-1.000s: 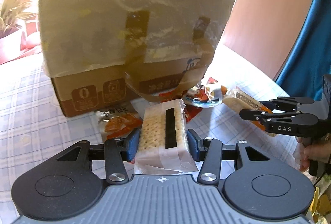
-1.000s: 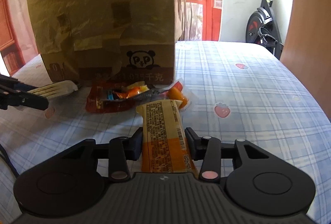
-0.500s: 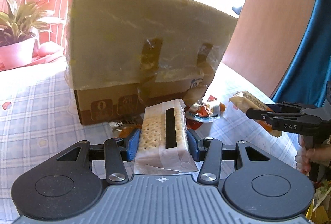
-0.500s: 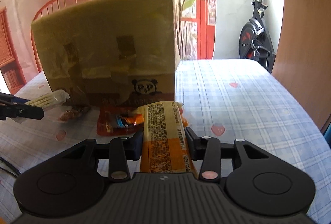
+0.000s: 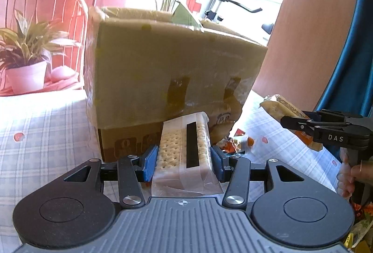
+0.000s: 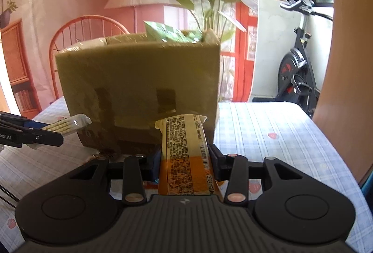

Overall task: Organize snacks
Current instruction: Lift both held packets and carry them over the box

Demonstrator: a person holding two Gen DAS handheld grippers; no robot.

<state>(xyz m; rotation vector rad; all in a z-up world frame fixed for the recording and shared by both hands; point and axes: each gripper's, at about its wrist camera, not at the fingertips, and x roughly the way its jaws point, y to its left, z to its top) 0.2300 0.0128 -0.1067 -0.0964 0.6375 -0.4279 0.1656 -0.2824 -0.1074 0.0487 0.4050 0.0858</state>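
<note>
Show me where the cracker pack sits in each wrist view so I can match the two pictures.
Left wrist view: cracker pack at bottom centre, clamped in the left gripper.
Right wrist view: the same pack at the left edge, poking out of that gripper.
Shared landmark: the cardboard box right behind it in both.

The left gripper (image 5: 184, 157) points slightly downward, its blue pads (image 5: 149, 163) clamped on a cracker pack (image 5: 180, 148). Alongside it the right gripper (image 6: 186, 159) grips a snack bar (image 6: 184, 152), a hand (image 5: 352, 176) wrapped around its handle.
</note>
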